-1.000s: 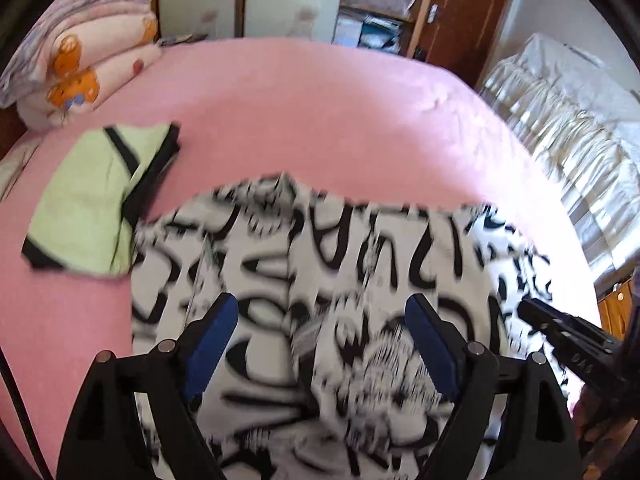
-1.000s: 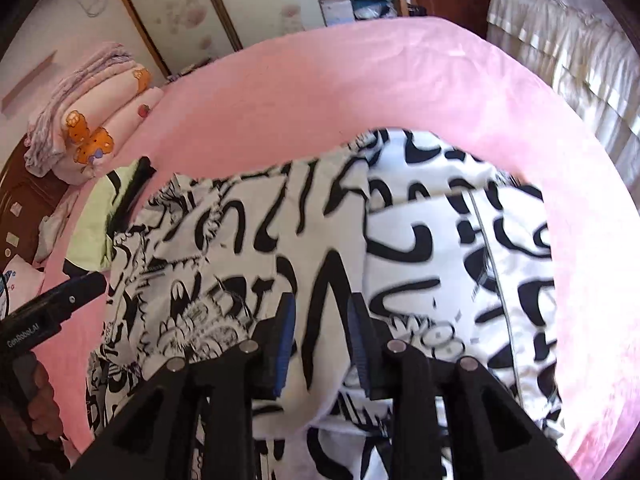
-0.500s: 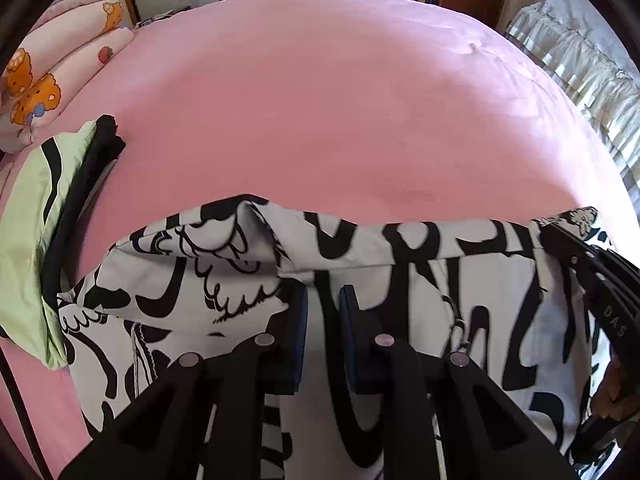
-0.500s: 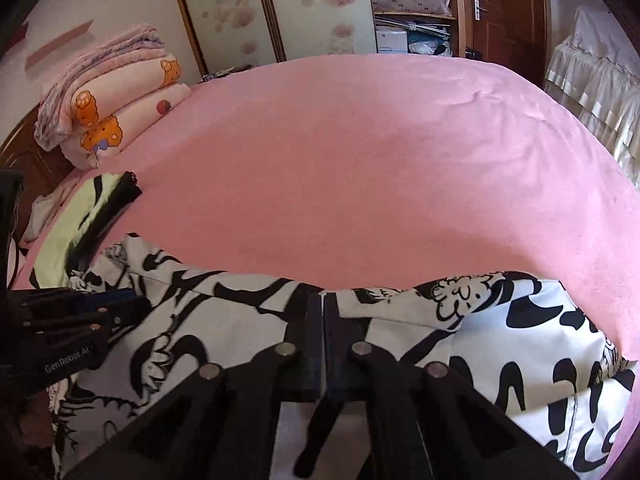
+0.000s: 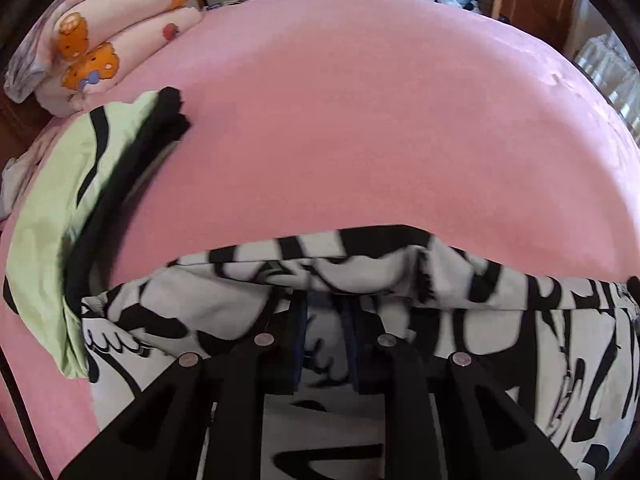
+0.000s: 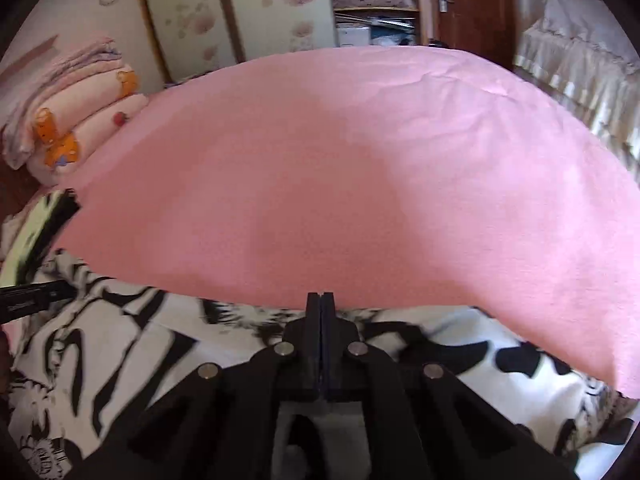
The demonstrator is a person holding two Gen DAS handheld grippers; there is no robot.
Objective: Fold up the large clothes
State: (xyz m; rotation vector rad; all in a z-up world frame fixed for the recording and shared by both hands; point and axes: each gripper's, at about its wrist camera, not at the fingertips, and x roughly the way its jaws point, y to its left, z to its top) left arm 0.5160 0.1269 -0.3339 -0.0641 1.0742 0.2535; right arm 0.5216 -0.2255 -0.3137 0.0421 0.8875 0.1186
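Black-and-white patterned garment lies on the near part of the pink bed cover, its far edge gathered into a raised, rolled ridge that runs across both views. In the right wrist view the same garment fills the foreground, with bare pink beyond it.

Left gripper: jaws narrow, blue pads close together, the ridge of cloth draped over the tips. Fabric sits between the pads and appears pinched; the contact itself is hidden under the fold. Right gripper: jaws fully together at the garment's far edge. Cloth meets the tips, but whether any is caught between them cannot be told from this view.

Step in hand, as judged: a fold of the garment with both grippers working the same edge, one at each side, carrying it over the body of the cloth.

Next move calls for both hands to travel together and level, so the edge stays straight, then lower it square on the layer below before letting go. If the right side has no real hold, that corner will likely lag and skew the fold.

Around it: a folded green garment with black trim just beside the patterned cloth at left, touching or overlapping its corner. Stacked pink bedding with orange figures at the far left. Wardrobe panels and a wooden door behind.
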